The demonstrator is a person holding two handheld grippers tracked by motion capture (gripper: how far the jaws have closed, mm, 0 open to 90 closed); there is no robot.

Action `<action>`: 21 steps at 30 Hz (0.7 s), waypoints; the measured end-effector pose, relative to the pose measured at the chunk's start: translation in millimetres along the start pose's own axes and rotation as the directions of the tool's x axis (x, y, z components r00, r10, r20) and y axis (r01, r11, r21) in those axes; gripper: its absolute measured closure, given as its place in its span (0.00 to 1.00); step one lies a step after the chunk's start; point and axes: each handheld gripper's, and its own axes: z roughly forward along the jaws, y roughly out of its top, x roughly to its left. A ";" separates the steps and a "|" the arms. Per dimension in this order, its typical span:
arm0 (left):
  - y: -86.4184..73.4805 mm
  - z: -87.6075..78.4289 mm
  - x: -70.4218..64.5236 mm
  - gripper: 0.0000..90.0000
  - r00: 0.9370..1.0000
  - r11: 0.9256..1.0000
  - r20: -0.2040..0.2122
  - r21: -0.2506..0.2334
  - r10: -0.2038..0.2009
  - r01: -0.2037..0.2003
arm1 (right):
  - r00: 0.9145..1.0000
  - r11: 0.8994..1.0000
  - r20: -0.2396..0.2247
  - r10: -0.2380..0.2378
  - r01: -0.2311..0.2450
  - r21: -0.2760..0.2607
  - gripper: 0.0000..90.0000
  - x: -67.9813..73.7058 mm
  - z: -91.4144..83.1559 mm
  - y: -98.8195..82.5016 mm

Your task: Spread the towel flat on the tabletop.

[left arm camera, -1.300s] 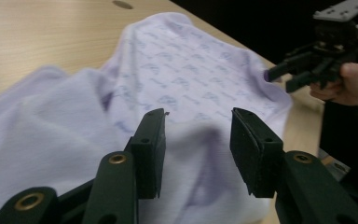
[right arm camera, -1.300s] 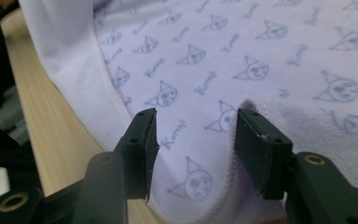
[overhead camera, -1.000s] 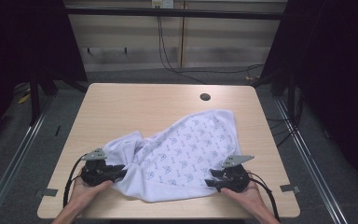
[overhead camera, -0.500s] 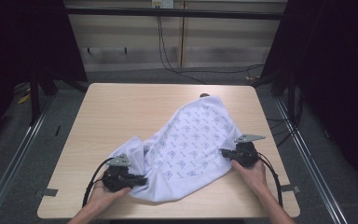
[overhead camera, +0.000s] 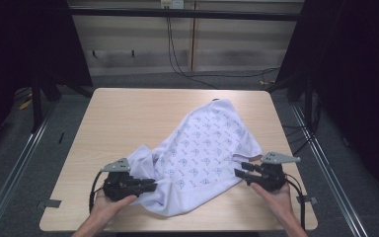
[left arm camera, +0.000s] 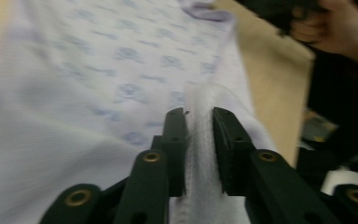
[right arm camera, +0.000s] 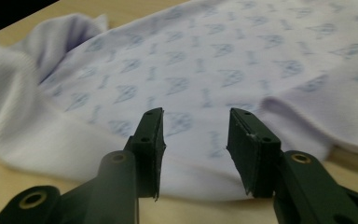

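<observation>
The shirt (overhead camera: 197, 158) lies spread on the table (overhead camera: 128, 118) between my grippers. My left gripper (left arm camera: 199, 140) has just been opening — a fold of cloth stands between its jaws. My right gripper (right arm camera: 196, 140) has just opened too — jaws apart, nothing gripped, at the shirt's edge.

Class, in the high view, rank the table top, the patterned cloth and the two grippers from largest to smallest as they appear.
1. Table top
2. Patterned cloth
3. Left gripper and right gripper: they look about alike, so no ranking between them.
</observation>
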 end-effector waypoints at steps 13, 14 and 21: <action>-28.7 -9.1 78.9 0.72 0.974 0.977 -0.074 -0.029 -0.213 0.212 | 0.945 0.990 -0.312 -0.102 0.126 0.056 0.57 87.9 84.8 27.7; -29.1 -6.0 79.7 0.78 0.976 0.978 -0.072 -0.012 -0.208 0.207 | 0.926 0.987 -0.356 -0.127 0.152 0.044 0.55 104.3 99.5 36.8; -30.2 10.4 65.0 0.90 0.989 0.983 -0.055 0.110 -0.140 0.146 | 0.872 0.970 -0.454 -0.185 0.235 0.057 0.54 146.2 148.3 45.3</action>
